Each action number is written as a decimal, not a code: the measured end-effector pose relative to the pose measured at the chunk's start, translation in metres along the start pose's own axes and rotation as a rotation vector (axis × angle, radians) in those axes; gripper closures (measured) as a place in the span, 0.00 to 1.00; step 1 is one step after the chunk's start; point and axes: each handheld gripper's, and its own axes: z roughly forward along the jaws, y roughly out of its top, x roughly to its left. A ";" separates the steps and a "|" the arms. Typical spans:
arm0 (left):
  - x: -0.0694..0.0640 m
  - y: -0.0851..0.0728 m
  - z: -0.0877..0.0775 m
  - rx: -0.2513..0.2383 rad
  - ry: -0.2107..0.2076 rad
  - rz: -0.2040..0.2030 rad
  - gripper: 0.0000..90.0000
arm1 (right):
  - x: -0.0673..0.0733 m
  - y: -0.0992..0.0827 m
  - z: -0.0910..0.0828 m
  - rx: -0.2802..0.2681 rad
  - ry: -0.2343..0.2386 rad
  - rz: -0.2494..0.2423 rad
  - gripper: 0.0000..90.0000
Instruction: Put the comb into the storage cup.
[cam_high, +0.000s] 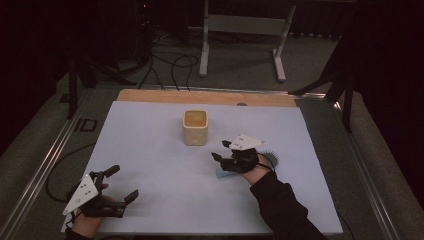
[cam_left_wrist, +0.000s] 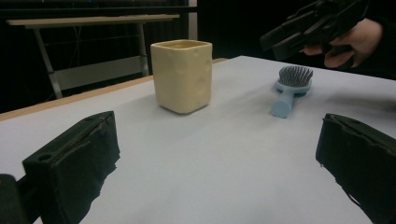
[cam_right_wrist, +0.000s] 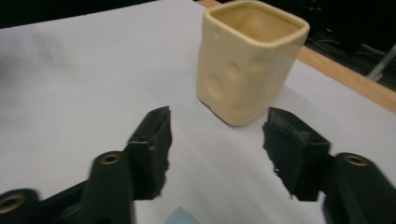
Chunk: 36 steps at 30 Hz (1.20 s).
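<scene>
On the white worktop (cam_high: 150, 150) we see a blue hairbrush (cam_left_wrist: 289, 88) near the right edge, its handle pointing towards the near edge. The right tool (cam_high: 223, 150), jaws wide, hovers over it; the left tool (cam_high: 122, 182) is also wide.

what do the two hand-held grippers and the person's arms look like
Both are black. The left hand-held gripper and the right hand-held gripper each carry a pale grey three-cornered plate with small dark dots. The jaws are blocky black pads with rough edges; brass-coloured eyelets show behind the right one's. The right arm wears a dark sleeve.
</scene>
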 end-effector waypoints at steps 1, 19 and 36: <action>0.000 0.000 0.000 0.000 0.000 0.000 0.00 | 0.000 -0.001 0.002 0.006 -0.006 0.000 0.53; 0.000 -0.001 0.001 0.010 -0.004 0.003 0.00 | 0.007 -0.022 0.035 0.168 -0.042 0.008 1.00; 0.000 -0.001 0.001 0.011 -0.004 0.004 0.00 | 0.018 -0.036 0.047 0.267 -0.015 -0.017 1.00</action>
